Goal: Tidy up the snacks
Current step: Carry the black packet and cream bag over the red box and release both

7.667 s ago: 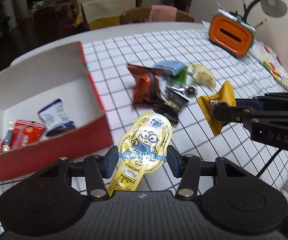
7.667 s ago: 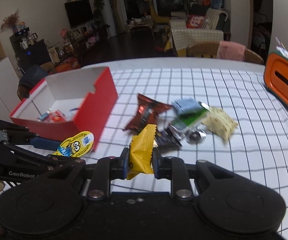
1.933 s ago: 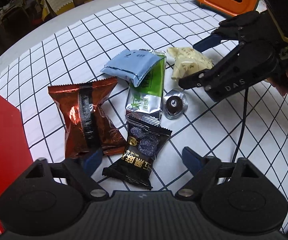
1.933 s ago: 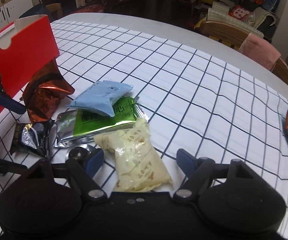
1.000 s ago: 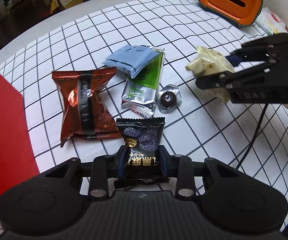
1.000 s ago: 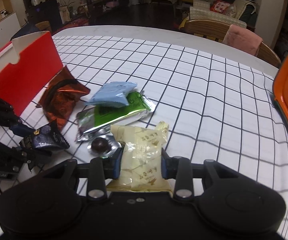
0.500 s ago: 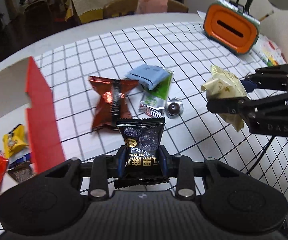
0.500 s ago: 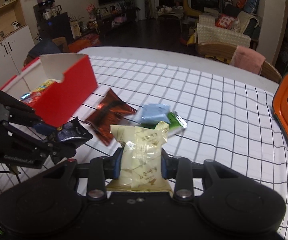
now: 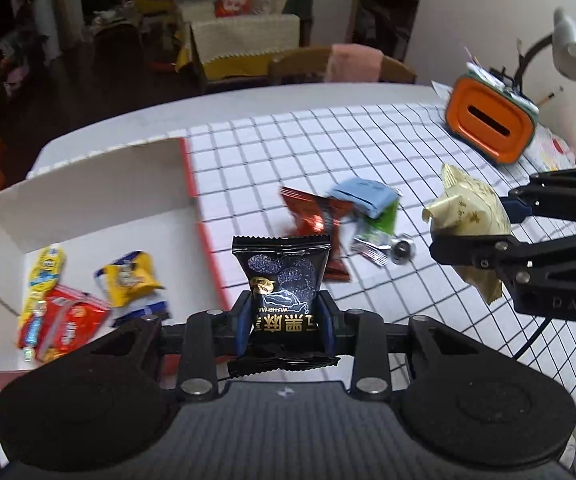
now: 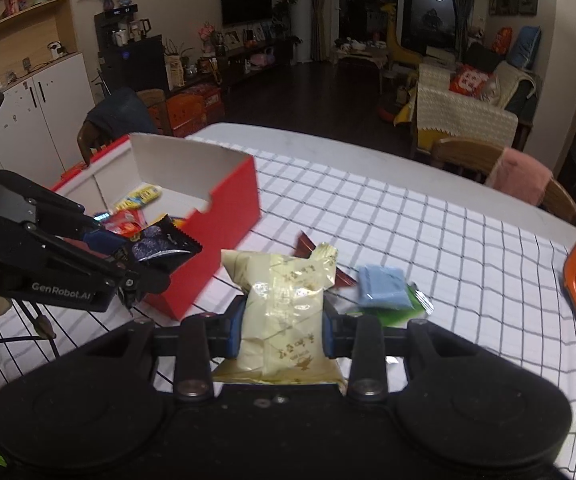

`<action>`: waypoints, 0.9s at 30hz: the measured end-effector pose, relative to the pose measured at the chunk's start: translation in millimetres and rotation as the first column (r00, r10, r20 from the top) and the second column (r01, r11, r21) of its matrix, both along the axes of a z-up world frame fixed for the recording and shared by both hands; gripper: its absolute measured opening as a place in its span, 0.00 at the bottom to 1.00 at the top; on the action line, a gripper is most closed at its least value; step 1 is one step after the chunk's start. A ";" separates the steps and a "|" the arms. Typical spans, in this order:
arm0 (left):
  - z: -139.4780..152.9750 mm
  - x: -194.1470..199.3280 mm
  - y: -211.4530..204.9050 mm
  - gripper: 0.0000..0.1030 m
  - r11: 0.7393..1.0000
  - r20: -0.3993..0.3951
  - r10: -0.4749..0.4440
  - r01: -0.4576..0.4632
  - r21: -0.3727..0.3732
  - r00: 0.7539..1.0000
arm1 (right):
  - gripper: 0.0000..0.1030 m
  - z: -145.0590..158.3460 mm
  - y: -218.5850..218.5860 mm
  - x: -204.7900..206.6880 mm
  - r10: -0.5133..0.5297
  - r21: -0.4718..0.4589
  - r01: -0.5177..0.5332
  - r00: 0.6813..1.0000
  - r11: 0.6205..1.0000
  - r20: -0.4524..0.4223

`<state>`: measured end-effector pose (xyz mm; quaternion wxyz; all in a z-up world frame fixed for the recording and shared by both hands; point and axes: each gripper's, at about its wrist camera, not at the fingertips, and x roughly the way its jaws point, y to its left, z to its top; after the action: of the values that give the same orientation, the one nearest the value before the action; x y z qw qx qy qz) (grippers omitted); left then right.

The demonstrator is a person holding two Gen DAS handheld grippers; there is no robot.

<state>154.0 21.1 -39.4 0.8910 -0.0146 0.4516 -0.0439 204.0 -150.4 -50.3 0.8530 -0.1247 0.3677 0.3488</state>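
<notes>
My left gripper (image 9: 284, 326) is shut on a black snack packet (image 9: 282, 276) and holds it up near the right wall of the red box (image 9: 204, 236). In the right wrist view the same gripper (image 10: 128, 258) hangs beside the red box (image 10: 228, 220). My right gripper (image 10: 282, 330) is shut on a pale yellow packet (image 10: 284, 308), held above the checked cloth. The left wrist view shows that packet (image 9: 467, 216) at the right, pinched in the right gripper (image 9: 483, 224). Inside the box lie several wrapped snacks (image 9: 88, 280).
On the checked cloth lie a brown foil packet (image 9: 311, 216), a blue packet (image 9: 363, 196), a green packet (image 9: 379, 226) and a small foil-wrapped sweet (image 9: 401, 246). An orange container (image 9: 491, 128) and a lamp (image 9: 575, 46) stand at the far right. Chairs (image 10: 507, 172) line the table's far edge.
Both grippers have risen off the cloth with their packets and swung left toward the red box, whose inside has come into view.
</notes>
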 end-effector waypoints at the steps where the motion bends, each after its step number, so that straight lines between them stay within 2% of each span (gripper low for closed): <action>1: 3.0 -2.0 6.8 0.32 1.000 0.007 0.008 -0.008 0.000 1.000 | 0.34 2.4 6.6 -2.1 0.005 0.001 -0.005 1.000 1.000 0.005; 15: 23.2 -23.8 99.9 0.32 0.994 0.061 0.111 -0.111 0.007 0.992 | 0.33 20.1 103.2 -18.0 0.056 -0.008 -0.056 0.997 0.998 0.045; 27: 13.2 -17.6 173.0 0.32 0.984 0.030 0.178 -0.178 0.015 0.984 | 0.33 8.1 175.4 -10.4 0.049 -0.038 -0.048 0.998 0.998 0.025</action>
<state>136.4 194.0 -26.2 0.8979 -0.0465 0.4360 0.0396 193.6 24.9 -42.2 0.8465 -0.1541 0.3598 0.3609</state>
